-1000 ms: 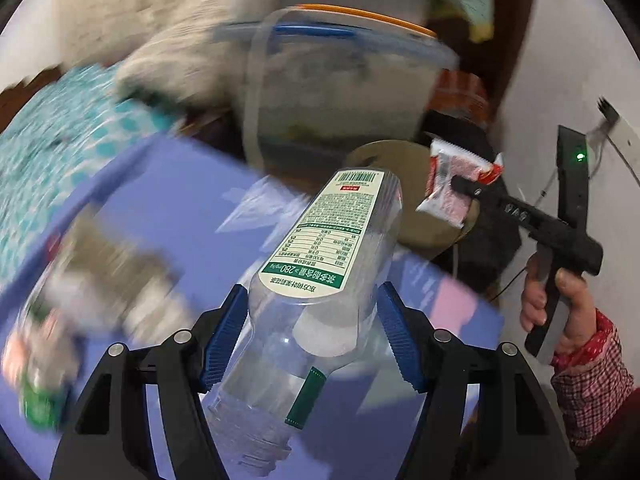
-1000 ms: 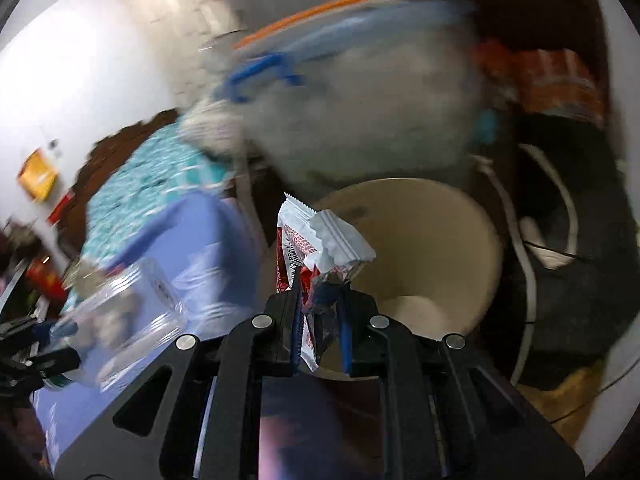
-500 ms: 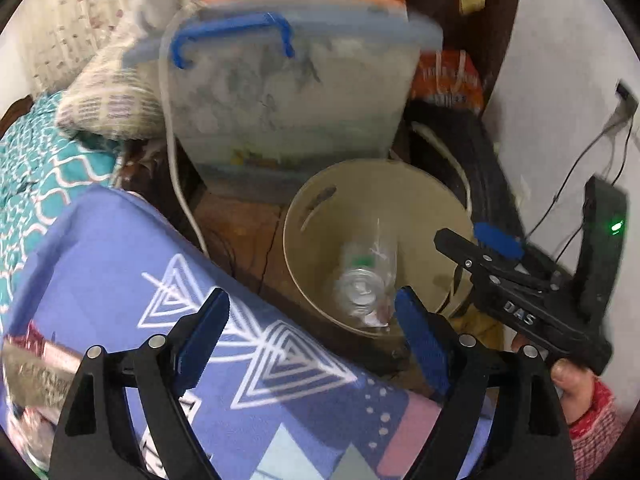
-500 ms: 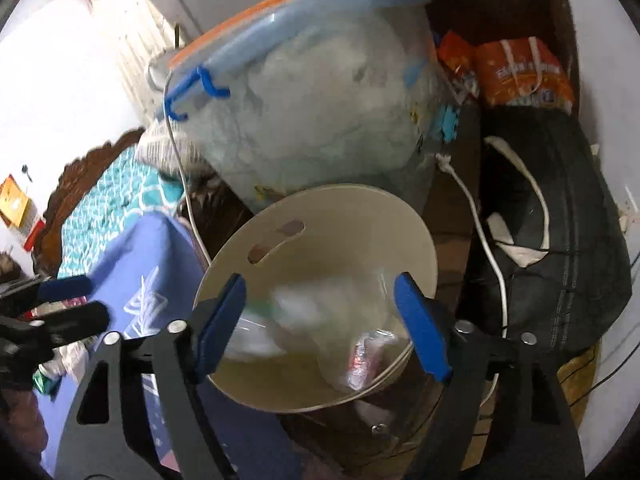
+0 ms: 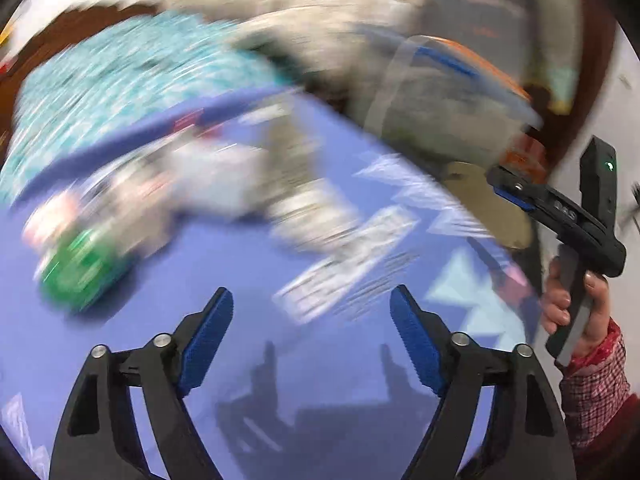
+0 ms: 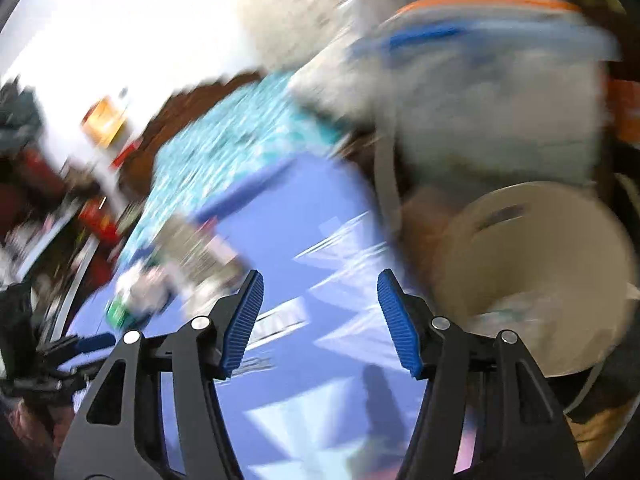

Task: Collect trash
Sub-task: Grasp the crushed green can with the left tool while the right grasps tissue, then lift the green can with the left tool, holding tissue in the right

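Left gripper (image 5: 310, 312): jaws spread wide, nothing between them, above the near part of the purple cloth (image 5: 224, 264).
Right gripper (image 6: 320, 300): jaws spread too, empty, over the cloth's right edge, just beside the bin (image 6: 532, 240).
Trash left to collect: smeared heap (image 5: 224, 188) toward the cloth's far left corner; something green (image 5: 76, 276) at its left end, pale crumpled pieces through the middle, a flat printed strip (image 5: 348, 256) nearer the cloth's centre.
Handling, as a guess: light, thin, crinkly stuff, probably wrappers and empty packaging; likely to slip or fold under a pinch. Best taken across a bunched or folded part, not a flat face; for the green item, across its narrow width.
Bin contents: pale clear rubbish (image 6: 520, 308) low inside, so some collecting already done.
Hard to make out: heavy motion blur in both views; count and kind of pieces uncertain, edges of each piece lost, printing unreadable. Near edge of the cloth cut off behind the gripper bodies.
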`<state>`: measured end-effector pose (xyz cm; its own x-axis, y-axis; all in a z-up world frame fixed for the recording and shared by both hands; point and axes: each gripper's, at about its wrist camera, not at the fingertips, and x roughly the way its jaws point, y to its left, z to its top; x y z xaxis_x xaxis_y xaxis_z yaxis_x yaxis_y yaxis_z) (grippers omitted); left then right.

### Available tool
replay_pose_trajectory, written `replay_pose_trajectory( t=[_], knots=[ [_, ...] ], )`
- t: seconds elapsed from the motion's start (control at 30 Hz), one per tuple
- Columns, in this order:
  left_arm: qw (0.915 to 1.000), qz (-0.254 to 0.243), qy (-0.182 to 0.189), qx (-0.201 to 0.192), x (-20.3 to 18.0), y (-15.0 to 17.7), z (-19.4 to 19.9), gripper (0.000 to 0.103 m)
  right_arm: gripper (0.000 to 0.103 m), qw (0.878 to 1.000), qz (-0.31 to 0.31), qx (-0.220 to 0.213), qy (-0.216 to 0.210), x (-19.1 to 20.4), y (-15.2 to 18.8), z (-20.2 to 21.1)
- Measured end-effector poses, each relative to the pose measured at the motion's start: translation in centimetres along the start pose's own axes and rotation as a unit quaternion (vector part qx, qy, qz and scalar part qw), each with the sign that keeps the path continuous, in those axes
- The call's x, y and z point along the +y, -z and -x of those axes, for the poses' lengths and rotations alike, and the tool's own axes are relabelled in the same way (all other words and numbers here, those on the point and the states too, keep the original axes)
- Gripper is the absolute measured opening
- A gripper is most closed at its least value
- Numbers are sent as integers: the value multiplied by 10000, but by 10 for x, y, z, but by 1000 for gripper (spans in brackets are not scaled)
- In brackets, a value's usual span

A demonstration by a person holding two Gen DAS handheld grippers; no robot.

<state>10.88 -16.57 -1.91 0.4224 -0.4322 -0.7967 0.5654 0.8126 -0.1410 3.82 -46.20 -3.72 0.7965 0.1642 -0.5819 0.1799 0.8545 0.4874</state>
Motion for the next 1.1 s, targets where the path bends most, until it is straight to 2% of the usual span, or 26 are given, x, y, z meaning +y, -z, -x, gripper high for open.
replay_pose_trajectory(
  t=[0.1, 0.17, 0.27, 0.33, 0.37, 0.4, 0.47, 0.57, 0.63, 0.7, 0.77, 0.8, 0.87, 0.97, 1.1],
  knots=[
    [9971, 554, -510, -112, 60, 26, 22, 76, 62, 9969, 389, 614, -295, 48, 7, -54],
    [9931, 837, -819, -111, 91, 44, 33, 77, 70, 9934, 497, 967, -368, 72, 12, -88],
    [9854, 1300, -1087, -133, 143, 58, 48, 77, 72, 9901, 669, 1218, -209, 97, 17, -125],
    [9820, 1471, -1175, -179, 165, 57, 56, 78, 71, 9885, 778, 1291, -161, 113, 20, -137],
    [9813, 1513, -1175, -196, 174, 53, 58, 82, 68, 9870, 869, 1348, -104, 120, 25, -141],
    [9808, 1543, -1169, -236, 183, 50, 59, 85, 57, 9860, 1059, 1285, 27, 129, 29, -141],
    [9804, 1577, -1136, -312, 192, 39, 57, 88, 50, 9840, 1176, 1334, -94, 138, 37, -139],
    [9829, 1503, -998, -378, 191, 19, 46, 88, 49, 9830, 1237, 1342, -187, 149, 49, -130],
    [9811, 1652, -959, -298, 197, 9, 33, 87, 49, 9823, 1235, 1379, -297, 152, 59, -123],
    [9779, 1875, -902, -218, 203, 4, 20, 82, 49, 9824, 1230, 1366, -341, 154, 65, -121],
    [9736, 2085, -925, -52, 210, 0, 6, 67, 49, 9834, 1129, 1373, -359, 152, 65, -121],
    [9712, 2260, -749, 31, 215, 0, -2, 64, 49, 9842, 1049, 1373, -384, 150, 65, -121],
    [9674, 2498, -403, 137, 220, 2, -12, 46, 49, 9847, 991, 1375, -414, 149, 59, -124],
    [9709, 2340, -507, 90, 208, 7, -10, 44, 49, 9849, 965, 1371, -438, 149, 57, -125],
    [9725, 2299, -378, 34, 199, 29, 10, 41, 49, 9847, 1017, 1321, -506, 152, 56, -120]
  ],
)
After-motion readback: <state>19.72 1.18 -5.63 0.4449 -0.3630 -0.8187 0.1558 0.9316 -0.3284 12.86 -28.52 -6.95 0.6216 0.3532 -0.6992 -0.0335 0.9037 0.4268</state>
